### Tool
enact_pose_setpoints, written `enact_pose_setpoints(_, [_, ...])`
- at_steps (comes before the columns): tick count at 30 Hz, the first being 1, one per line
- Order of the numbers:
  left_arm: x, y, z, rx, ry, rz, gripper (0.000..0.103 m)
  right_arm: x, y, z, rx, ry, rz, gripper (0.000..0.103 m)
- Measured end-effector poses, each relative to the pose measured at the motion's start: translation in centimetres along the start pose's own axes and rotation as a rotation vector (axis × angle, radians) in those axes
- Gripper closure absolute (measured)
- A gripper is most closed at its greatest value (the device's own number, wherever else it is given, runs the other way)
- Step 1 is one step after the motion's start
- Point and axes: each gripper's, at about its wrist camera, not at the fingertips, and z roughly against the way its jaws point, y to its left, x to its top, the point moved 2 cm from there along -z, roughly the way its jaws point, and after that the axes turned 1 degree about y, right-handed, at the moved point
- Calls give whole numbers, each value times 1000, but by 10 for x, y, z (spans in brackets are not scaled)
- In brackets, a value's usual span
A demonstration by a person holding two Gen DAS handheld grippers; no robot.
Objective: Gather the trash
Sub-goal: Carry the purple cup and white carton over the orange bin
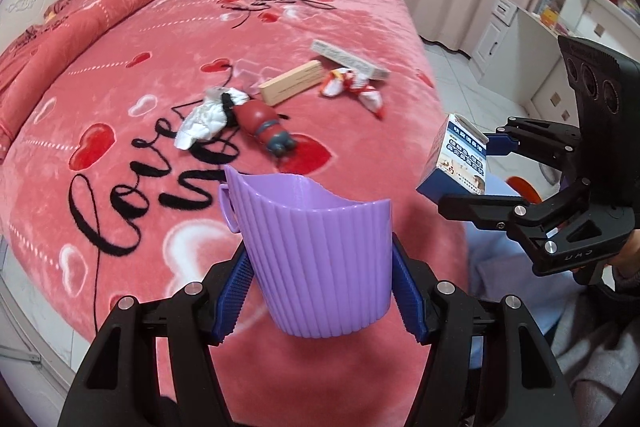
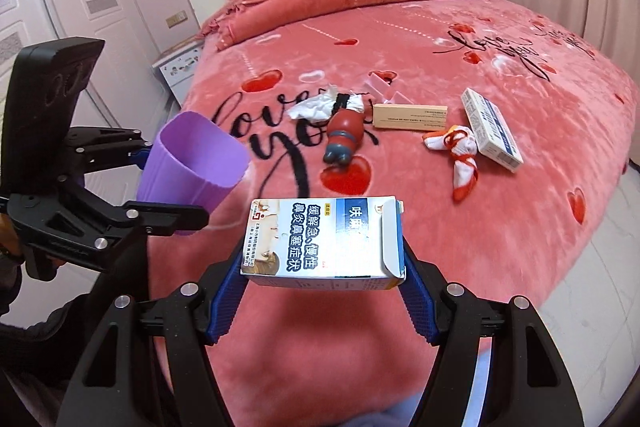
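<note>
Medicine box (image 2: 324,241), blue and white, flap open: clamped across its length in the right gripper (image 2: 322,291), held above the bed edge. Purple ribbed bin (image 1: 320,259), clamped in the left gripper (image 1: 322,291), sits to the box's left, mouth open, tilted toward it.

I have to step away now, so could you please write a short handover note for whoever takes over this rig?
Left tool: shut on the purple cup, held above the bed.
Right tool: shut on the blue-and-white carton, beside the cup, not yet in it.
Still on the bed: crumpled tissue, tan box, white box, red-and-white wrappers, red figurine.
Done: carton lifted. Left: drop it in, then collect the rest.
</note>
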Motion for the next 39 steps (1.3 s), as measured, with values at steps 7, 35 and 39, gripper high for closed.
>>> enact_pose_setpoints(7, [1, -53, 10, -39, -13, -87, 38, -31, -5, 50, -13, -55, -53, 34])
enact_pose_setpoints(35, [77, -336, -91, -379, 78, -622, 38, -245, -193, 261, -448, -222, -605, 34])
enact_pose_setpoints(39, [77, -371, -117, -435, 126, -655, 38, -281, -221, 272, -486, -213, -698, 34])
